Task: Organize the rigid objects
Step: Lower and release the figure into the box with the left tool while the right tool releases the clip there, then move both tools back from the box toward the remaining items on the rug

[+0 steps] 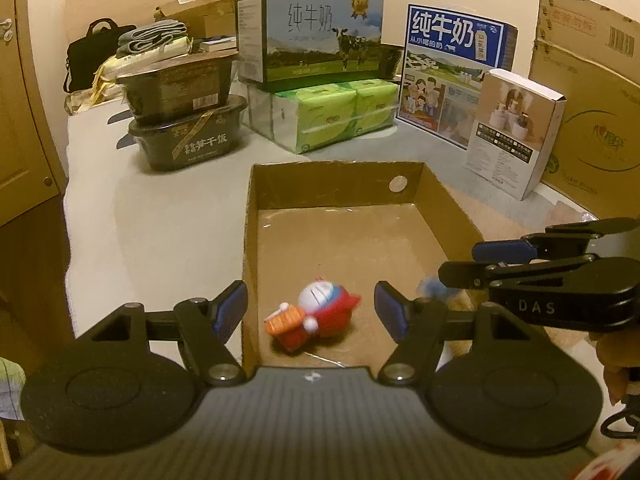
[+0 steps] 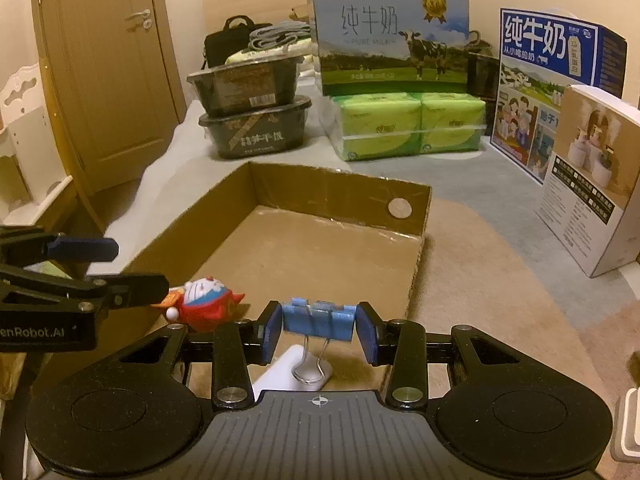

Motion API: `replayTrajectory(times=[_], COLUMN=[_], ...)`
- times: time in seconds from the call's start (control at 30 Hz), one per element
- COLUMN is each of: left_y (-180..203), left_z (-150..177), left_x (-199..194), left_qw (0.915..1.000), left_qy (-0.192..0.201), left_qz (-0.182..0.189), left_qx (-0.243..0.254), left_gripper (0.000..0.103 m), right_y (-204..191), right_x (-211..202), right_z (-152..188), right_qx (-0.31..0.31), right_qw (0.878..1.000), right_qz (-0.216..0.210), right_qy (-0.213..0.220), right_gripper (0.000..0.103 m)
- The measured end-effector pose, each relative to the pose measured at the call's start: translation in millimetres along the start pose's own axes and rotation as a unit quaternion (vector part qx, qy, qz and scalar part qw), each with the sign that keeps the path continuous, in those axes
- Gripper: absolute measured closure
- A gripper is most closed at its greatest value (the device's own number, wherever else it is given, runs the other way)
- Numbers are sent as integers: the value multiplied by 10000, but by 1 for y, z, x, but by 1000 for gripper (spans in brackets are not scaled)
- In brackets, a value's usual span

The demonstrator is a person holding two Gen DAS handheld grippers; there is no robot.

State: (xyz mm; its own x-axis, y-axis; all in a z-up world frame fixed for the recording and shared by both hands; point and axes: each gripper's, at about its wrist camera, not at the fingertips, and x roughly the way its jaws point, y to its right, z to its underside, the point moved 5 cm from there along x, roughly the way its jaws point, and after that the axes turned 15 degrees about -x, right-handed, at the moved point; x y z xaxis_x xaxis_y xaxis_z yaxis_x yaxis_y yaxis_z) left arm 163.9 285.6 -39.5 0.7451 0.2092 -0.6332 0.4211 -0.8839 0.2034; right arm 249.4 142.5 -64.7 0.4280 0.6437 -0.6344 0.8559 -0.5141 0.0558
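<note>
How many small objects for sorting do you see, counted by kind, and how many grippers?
Toy figures: 1, the red and white toy lying in the cardboard box
Binder clips: 1, the blue clip held between the pads of the right gripper
Grippers: 2, right and left gripper, the left open
Total: 4

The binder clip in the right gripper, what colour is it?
Blue binder clip, with silver wire handles; the right wrist view shows it best.
</note>
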Motion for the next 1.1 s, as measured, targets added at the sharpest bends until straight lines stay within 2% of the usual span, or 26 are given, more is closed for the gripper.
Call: replayTrajectory(times=[0.03,0.13,0.43,0.67,1.1], left_y=[-1,-4,-1,9,44], left_z=[0,1,4,10,35], left_x=[-1,-4,-26,-53,-94], left_qw=[10000,9999,9998,9996,9994], left_qy=[11,37,92,159,157], left_qz=[-23,-72,-65,-11,262], left_qx=[-5,-63,-164,-219,-160], left_gripper=[36,35,35,33,33], right_y=[-1,-4,0,1,4], right_x=[1,-1,-26,-63,-143], right_z=[-1,-2,0,5,42], right_qx=[-31,-125,-16,143,549], right_qw=[10000,9999,9997,9991,9948], right_qz=[-26,20,163,376,843], right_qy=[10,61,160,156,161], right_gripper=[61,33,33,33,33])
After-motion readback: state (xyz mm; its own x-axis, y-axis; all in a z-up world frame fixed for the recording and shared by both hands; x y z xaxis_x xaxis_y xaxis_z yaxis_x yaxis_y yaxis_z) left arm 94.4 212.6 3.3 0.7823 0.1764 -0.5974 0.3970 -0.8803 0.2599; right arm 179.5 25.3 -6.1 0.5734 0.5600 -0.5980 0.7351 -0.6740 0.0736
